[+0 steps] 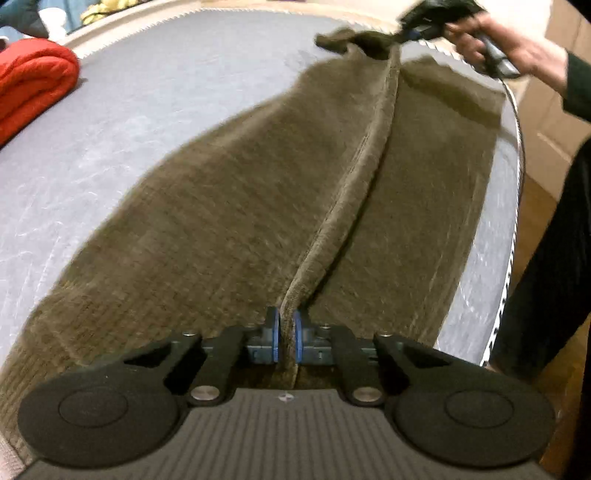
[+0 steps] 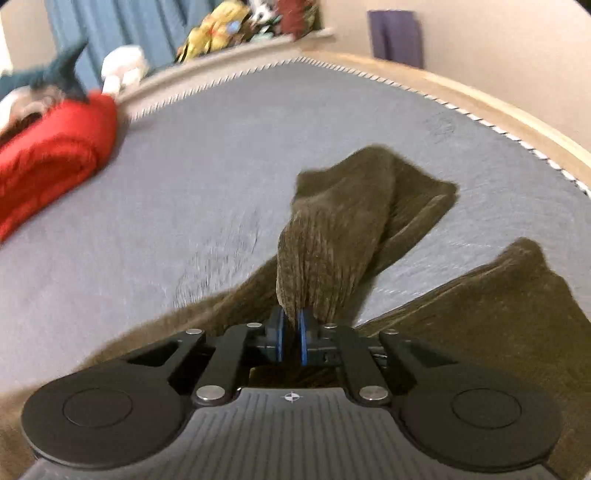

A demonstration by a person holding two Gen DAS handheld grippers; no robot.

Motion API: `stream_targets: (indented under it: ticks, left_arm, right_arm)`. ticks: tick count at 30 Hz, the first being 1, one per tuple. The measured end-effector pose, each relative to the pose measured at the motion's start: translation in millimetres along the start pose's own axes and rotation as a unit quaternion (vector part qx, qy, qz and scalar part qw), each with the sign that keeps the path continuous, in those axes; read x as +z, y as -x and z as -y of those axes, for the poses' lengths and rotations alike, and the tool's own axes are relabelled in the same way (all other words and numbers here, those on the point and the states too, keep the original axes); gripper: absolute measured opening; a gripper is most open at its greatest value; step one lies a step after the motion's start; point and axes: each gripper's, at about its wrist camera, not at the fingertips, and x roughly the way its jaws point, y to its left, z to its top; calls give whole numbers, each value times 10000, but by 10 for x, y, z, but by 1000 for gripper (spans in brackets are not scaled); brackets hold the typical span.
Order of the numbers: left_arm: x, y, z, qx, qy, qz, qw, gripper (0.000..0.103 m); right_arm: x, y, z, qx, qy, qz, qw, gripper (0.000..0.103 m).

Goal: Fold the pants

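Holding the pants [image 1: 258, 192] at two points, you have them stretched over the grey bed [image 1: 140, 110] — entries follow.

Left gripper [image 1: 287, 338]: clenched on a raised ridge of brown corduroy, blue pads pressing it from both sides. The ridge runs as a taut seam line away from you, up to the far end of the cloth.

Right gripper [image 2: 291, 338]: clamped on a bunched fold of the same fabric, which rises in a hump straight ahead of the pads. In the left view it sits at the top right [image 1: 417, 31], your hand [image 1: 509, 44] around its handle, a dark sleeve [image 1: 578, 85] behind.

Pants: spread flat across the bed on either side of the ridge, one edge reaching the near right border of the mattress — a loose end lies crumpled beyond the right gripper.

Red blanket [image 1: 33, 81]: folded, at the left side of the bed, well apart from the pants.

Plush toys [image 2: 236, 26]: blurred, past the far edge of the bed.
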Motion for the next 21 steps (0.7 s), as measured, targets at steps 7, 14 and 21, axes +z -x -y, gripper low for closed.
stream_targets:
  ticks: [7, 14, 21]
  left_arm:
    - [-59, 716, -20, -167, -245, 646, 9975, 7]
    - [-362, 677, 359, -801, -1303, -83, 9882, 9]
    - [-2, 845, 92, -769, -59, 1093, 9910, 40]
  right_arm:
    - [-70, 841, 479, 219, -751, -17, 9969, 7]
    - [-596, 1215, 899, -868, 124, -990, 9912, 20]
    - [-269, 1351, 1033, -150, -244, 304, 9991, 45]
